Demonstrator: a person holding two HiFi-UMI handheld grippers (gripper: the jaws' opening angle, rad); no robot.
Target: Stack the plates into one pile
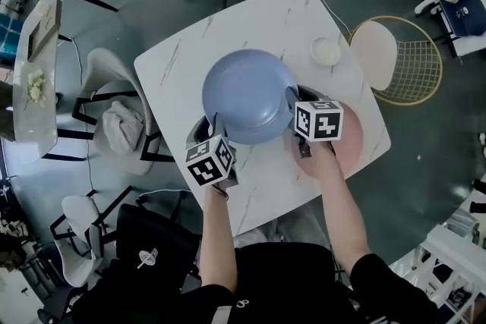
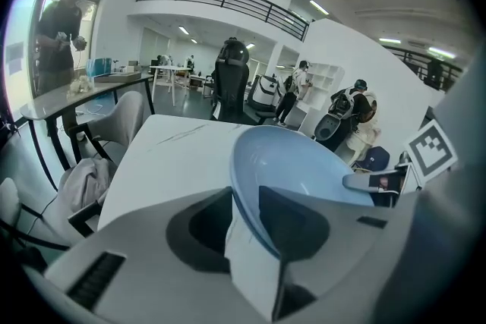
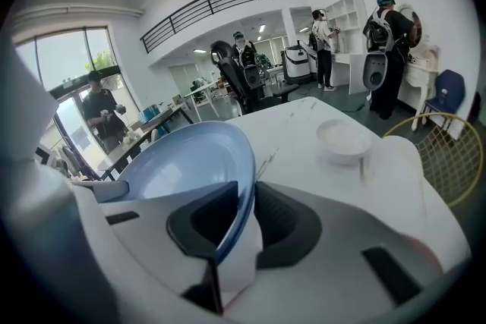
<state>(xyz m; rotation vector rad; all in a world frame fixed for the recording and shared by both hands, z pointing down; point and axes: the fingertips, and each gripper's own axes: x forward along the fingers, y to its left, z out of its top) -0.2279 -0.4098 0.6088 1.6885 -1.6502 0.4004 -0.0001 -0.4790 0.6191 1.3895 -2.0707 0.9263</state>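
Note:
A large blue plate (image 1: 249,95) is over the middle of the white marble table (image 1: 175,61), gripped at both sides. My left gripper (image 1: 216,122) is shut on its near-left rim; in the left gripper view the blue plate (image 2: 304,163) has its edge pinched by the left gripper (image 2: 247,201). My right gripper (image 1: 293,98) is shut on the plate's right rim, and in the right gripper view the blue plate (image 3: 178,163) sits tilted in the right gripper (image 3: 247,212). A pink plate (image 1: 353,139) lies on the table under my right hand, partly hidden.
A small white bowl (image 1: 326,51) (image 3: 343,139) stands near the table's far right edge. A gold wire chair (image 1: 406,61) is beside the table on the right, a white chair with cloth (image 1: 121,121) on the left. People stand in the room beyond.

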